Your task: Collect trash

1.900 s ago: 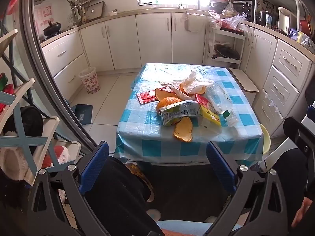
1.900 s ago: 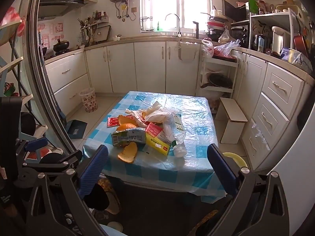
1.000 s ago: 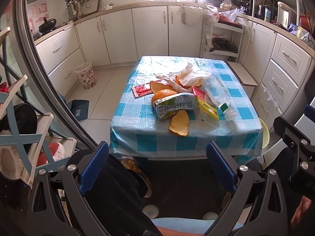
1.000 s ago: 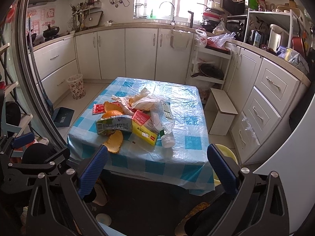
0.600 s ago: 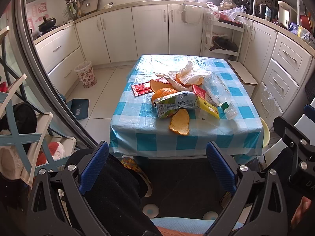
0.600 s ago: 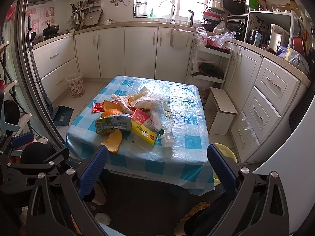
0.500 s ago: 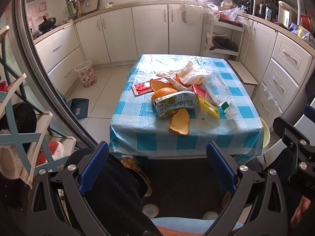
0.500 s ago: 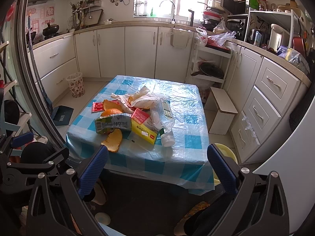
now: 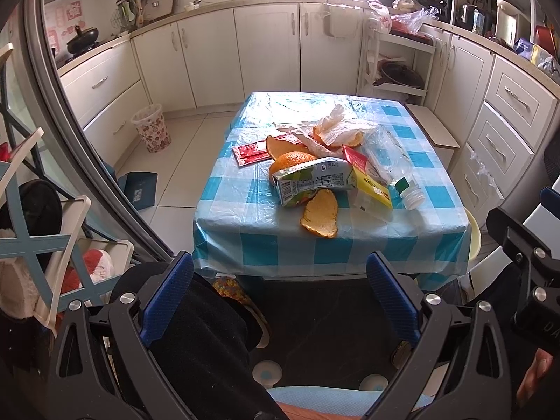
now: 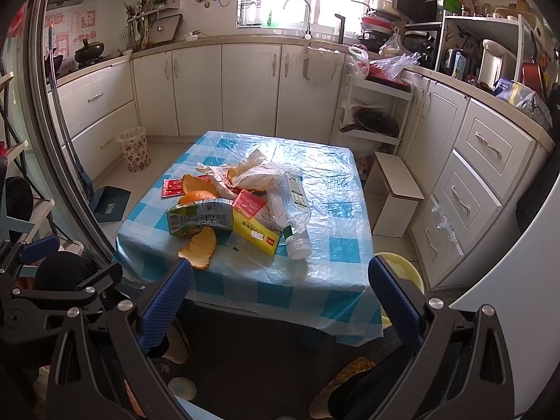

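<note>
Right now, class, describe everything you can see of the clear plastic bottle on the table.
The plastic bottle is clear, crumpled and looks empty, lying on its side on the checked tablecloth. It has a white cap pointing toward the near edge, a green band behind the cap and a pale printed label. Its left side rests against the red and yellow carton; its far end reaches the crumpled wrapper.

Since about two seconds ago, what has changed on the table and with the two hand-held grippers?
Both cameras shifted a little; nothing was grasped or released. The left hand-held gripper and right hand-held gripper remain open and empty, short of the table. The trash pile lies as before.
</note>
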Demonstrator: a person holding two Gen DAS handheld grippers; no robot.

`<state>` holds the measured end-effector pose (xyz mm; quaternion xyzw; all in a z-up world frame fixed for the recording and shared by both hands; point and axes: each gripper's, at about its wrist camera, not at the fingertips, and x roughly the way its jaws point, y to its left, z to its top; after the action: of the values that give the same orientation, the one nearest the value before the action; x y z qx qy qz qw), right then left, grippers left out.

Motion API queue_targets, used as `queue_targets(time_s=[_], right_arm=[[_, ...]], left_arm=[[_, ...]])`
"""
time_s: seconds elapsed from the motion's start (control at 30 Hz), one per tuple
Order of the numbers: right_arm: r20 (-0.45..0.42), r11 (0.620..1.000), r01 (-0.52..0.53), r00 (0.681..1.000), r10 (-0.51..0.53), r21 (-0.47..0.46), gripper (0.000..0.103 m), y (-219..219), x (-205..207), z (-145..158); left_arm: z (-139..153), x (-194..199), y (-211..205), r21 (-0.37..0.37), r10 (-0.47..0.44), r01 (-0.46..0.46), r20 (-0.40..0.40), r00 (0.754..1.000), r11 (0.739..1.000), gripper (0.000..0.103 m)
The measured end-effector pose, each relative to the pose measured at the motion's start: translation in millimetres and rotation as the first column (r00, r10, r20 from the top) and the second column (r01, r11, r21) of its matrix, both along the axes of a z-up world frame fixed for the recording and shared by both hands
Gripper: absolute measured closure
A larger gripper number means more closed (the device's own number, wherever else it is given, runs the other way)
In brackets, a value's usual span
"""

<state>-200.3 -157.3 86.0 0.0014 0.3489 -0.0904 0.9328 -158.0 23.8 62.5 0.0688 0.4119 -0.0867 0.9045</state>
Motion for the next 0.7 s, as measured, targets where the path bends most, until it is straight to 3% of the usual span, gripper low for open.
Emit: queue_targets(time_s=[0.7], right_arm=[[0.001,1.000,-0.001,1.000,0.001,0.002,0.006,-1.1,0.0,0.3]], left_arm=[[0.3,0.4,-0.3,0.000,0.000,0.000,-0.001,1.000,1.000,0.008]])
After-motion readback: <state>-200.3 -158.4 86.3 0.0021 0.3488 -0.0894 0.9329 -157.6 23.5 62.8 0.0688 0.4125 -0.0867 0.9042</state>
